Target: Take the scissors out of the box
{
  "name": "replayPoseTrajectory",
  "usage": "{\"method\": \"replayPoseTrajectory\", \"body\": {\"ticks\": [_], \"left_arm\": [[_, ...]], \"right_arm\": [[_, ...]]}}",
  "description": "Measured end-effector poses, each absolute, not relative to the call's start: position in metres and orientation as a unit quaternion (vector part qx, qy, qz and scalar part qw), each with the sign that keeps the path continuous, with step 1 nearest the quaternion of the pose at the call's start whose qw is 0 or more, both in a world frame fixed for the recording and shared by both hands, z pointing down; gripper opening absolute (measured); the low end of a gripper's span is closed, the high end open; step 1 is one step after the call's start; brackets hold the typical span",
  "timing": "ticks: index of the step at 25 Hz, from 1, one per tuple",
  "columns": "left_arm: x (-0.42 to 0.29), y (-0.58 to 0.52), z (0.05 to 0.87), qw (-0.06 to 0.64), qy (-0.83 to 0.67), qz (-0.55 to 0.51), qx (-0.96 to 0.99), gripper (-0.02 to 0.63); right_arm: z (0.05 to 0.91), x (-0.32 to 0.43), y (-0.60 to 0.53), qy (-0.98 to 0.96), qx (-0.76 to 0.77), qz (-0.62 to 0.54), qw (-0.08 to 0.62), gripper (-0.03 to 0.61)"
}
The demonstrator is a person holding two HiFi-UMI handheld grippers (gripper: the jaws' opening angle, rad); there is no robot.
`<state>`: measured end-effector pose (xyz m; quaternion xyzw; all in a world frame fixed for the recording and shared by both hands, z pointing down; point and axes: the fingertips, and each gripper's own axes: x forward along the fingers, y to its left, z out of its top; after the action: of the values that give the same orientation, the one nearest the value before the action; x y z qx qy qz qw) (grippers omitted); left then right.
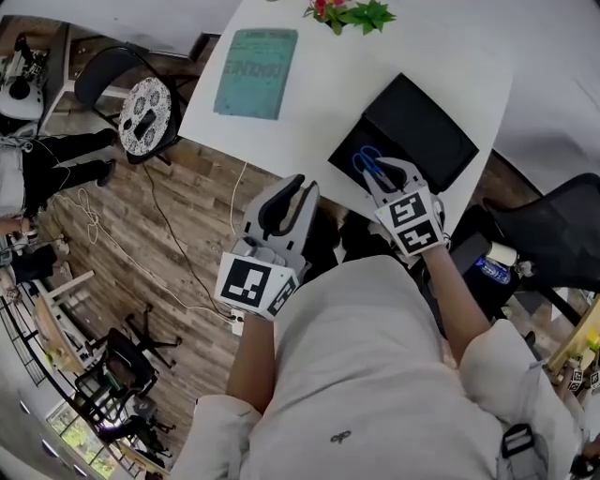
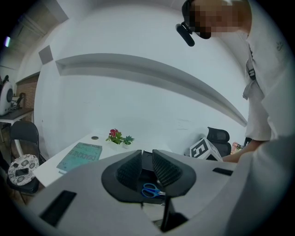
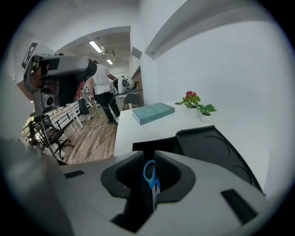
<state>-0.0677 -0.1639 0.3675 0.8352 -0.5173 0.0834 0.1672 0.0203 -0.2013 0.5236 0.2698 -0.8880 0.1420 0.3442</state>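
Note:
The scissors [image 1: 370, 161] have blue handles and stand just over the open black box [image 1: 349, 156] at the near right corner of the white table [image 1: 309, 103]. My right gripper [image 1: 382, 176] is shut on them. In the right gripper view the blue handle [image 3: 150, 174] is pinched between the two jaws, and the box [image 3: 216, 147] lies beyond with its lid thrown back. My left gripper [image 1: 302, 187] hovers off the table's near edge, left of the box. It is open by a narrow gap with nothing in it. The left gripper view shows the scissors [image 2: 152, 190] below its pads [image 2: 131, 168].
A teal book [image 1: 255, 61] lies at the table's far left and a small potted plant [image 1: 352, 13] at its far edge. A black chair with a patterned cushion [image 1: 148, 114] stands on the wooden floor to the left, beside cables. Another black chair [image 1: 562, 225] is at the right.

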Motion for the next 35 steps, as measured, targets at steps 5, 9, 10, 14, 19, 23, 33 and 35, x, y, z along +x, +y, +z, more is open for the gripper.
{"method": "replayPoseTrajectory", "body": {"ticks": [5,9,10,14,19,23,33,35], "left_arm": [[-0.071,-0.164,0.375,0.178,-0.52,0.083,0.832,0.078],[-0.075,-0.164,0.38,0.183,-0.515,0.086,0.833,0.078],[-0.077,-0.165,0.381,0.183,-0.513,0.086,0.834,0.078],[-0.082,-0.171,0.384,0.187,-0.507,0.088,0.837,0.078],[-0.086,-0.179,0.389,0.19,-0.497,0.089,0.842,0.078],[-0.089,-0.183,0.391,0.192,-0.491,0.091,0.845,0.078],[-0.097,-0.187,0.398,0.199,-0.486,0.094,0.846,0.078],[-0.099,-0.188,0.399,0.2,-0.486,0.094,0.846,0.078]], "right_arm": [[0.541,0.016,-0.207,-0.88,0.272,0.147,0.361,0.083],[0.556,0.015,-0.212,-0.872,0.271,0.142,0.382,0.084],[0.56,0.015,-0.214,-0.87,0.271,0.141,0.387,0.083],[0.572,0.014,-0.22,-0.862,0.273,0.146,0.402,0.084],[0.589,0.011,-0.221,-0.853,0.269,0.146,0.422,0.084],[0.599,0.01,-0.223,-0.845,0.27,0.144,0.438,0.086],[0.619,0.009,-0.224,-0.834,0.264,0.151,0.461,0.092],[0.621,0.009,-0.224,-0.832,0.263,0.152,0.464,0.092]]}}
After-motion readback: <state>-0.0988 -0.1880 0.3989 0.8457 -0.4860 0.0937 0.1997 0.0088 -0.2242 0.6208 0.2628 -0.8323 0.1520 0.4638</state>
